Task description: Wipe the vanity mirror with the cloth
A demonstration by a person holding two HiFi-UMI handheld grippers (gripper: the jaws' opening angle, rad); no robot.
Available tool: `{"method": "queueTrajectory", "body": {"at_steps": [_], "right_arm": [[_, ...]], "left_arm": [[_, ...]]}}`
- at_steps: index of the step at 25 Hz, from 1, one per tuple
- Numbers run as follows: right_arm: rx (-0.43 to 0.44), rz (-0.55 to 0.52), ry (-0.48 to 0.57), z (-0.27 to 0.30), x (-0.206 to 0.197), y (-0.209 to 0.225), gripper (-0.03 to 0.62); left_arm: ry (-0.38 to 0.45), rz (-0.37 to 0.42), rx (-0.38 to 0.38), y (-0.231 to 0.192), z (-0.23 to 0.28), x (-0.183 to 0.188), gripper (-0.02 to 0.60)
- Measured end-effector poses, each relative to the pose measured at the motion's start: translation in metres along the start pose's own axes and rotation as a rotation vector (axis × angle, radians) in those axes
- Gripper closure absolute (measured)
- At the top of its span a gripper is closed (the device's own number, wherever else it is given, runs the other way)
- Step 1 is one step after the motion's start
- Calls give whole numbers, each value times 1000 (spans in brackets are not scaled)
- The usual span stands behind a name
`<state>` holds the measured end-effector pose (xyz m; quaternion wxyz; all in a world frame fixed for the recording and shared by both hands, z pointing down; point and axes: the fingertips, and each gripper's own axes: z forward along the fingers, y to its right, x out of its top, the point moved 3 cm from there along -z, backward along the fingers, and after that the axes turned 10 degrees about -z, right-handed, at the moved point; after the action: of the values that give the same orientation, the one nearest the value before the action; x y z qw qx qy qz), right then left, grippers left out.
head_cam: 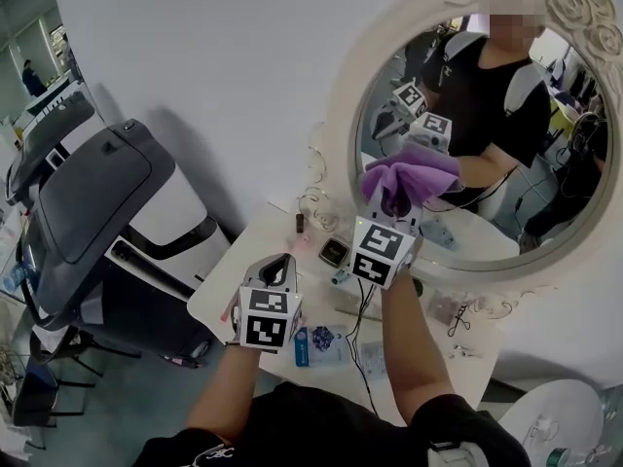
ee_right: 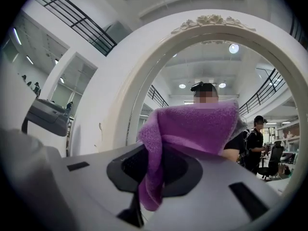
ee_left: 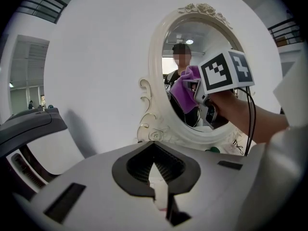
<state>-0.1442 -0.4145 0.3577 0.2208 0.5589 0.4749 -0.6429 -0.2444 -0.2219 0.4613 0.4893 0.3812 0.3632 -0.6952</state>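
Right gripper (head_cam: 393, 205) pinches bunched cloth (head_cam: 407, 175) up at the mirror (head_cam: 341, 105) glass, presumably to wipe; left gripper (head_cam: 275, 272), jaws together and empty, sits low, clear.

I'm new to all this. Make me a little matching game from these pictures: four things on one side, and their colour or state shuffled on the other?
Things:
1. cloth
2. left gripper
3. right gripper
4. mirror frame

Colour or state:
A. jaws shut on the cloth, raised in front of the mirror
B. white, with carved ornament
C. purple
D. jaws together, holding nothing

Right pairs: 1-C, 2-D, 3-A, 4-B
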Motion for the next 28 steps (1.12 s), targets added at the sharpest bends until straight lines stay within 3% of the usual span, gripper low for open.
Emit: {"method": "queueTrajectory", "body": {"at_steps": [4, 8, 13, 28], "right_arm": [[22, 1, -2, 6, 2, -15, 539], [125, -26, -38, 20, 2, -41, 539], [111, -48, -3, 25, -1, -49, 539], [141, -116, -91, 23, -22, -59, 540]], "left_arm": [[-9, 6, 5, -6, 3, 0, 584], [-8, 5, 6, -11, 8, 5, 584], [7, 12, -12, -10, 9, 9, 584], [42, 22, -81, -2, 1, 17, 584]]}}
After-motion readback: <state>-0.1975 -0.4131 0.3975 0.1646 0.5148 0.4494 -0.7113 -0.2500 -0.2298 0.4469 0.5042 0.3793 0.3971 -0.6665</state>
